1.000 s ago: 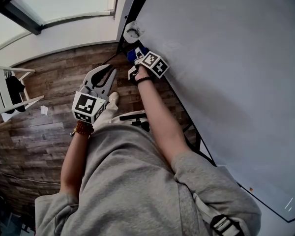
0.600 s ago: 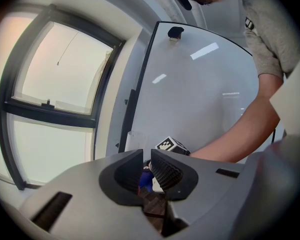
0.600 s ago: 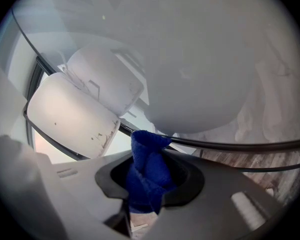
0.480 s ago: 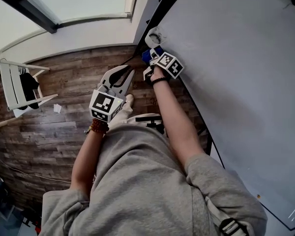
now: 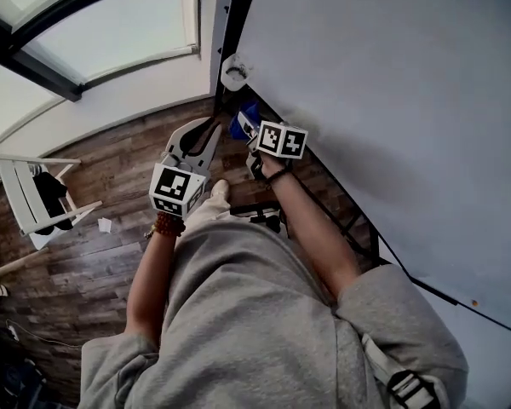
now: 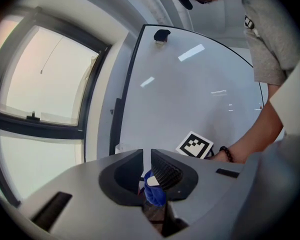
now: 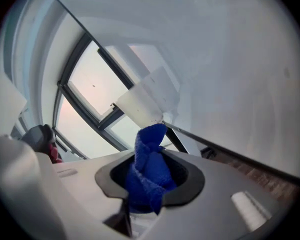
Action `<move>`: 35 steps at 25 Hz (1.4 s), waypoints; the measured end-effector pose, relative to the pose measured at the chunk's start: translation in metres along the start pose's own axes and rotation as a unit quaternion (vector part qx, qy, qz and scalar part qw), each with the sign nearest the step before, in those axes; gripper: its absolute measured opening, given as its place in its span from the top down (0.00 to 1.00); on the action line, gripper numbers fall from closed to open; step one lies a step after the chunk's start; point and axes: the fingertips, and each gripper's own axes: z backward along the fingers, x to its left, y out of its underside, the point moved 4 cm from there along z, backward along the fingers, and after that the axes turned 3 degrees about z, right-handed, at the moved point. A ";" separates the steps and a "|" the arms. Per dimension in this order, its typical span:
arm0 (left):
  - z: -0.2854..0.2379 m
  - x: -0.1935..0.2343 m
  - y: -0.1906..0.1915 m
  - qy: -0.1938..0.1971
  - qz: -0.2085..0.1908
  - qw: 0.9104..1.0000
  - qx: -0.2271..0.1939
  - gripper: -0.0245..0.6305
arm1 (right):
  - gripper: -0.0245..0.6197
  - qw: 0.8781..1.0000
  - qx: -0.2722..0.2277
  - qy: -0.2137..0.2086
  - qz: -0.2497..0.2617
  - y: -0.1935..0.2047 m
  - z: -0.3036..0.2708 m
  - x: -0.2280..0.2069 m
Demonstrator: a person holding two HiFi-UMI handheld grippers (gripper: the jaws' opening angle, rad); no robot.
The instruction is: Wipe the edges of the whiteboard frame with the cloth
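The right tongs (image 7: 149, 184) are clamped on a bunched blue cloth (image 7: 150, 166), which sticks up out of them. In the right gripper view the top of the cloth reaches the white corner cap (image 7: 140, 104) of the whiteboard (image 5: 392, 100), just beside the dark frame (image 6: 129, 81). Whether the cloth actually presses on the frame cannot be told.

In the head view this hand is at the board's lower corner, with the cloth showing just below the cap. The left tongs (image 6: 146, 171) hang close by, to the left, pointing towards the same corner. Their jaws stand narrow, almost together, and grip nothing; the blue cloth shows only beyond the slit between them.

The person wears a grey sweatshirt (image 5: 238, 313) and a beaded bracelet (image 5: 164, 224) on the left wrist. A wooden floor (image 5: 102, 169) lies below, with a white chair (image 5: 30, 203) well apart at the left and a window (image 5: 111, 32) above.
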 end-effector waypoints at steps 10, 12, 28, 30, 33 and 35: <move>-0.020 -0.055 -0.065 0.066 -0.064 0.993 -0.070 0.88 | 0.76 0.965 -0.189 -0.002 0.182 -0.074 0.135 0.057; -0.020 -0.070 -0.076 0.082 -0.070 0.991 -0.080 0.88 | 0.77 0.955 -0.219 0.013 0.198 -0.078 0.163 0.062; -0.017 -0.122 -0.086 0.079 -0.069 0.992 -0.070 0.88 | 0.77 0.904 -0.280 0.125 0.299 -0.061 0.244 0.072; -0.018 -0.121 -0.083 0.071 -0.071 0.993 -0.069 0.88 | 0.77 0.901 -0.279 0.127 0.308 -0.060 0.242 0.073; -0.018 -0.119 -0.079 0.064 -0.071 0.993 -0.066 0.89 | 0.77 0.899 -0.276 0.125 0.315 -0.058 0.237 0.076; -0.017 -0.119 -0.077 0.066 -0.067 0.993 -0.065 0.89 | 0.77 0.899 -0.274 0.123 0.318 -0.056 0.235 0.078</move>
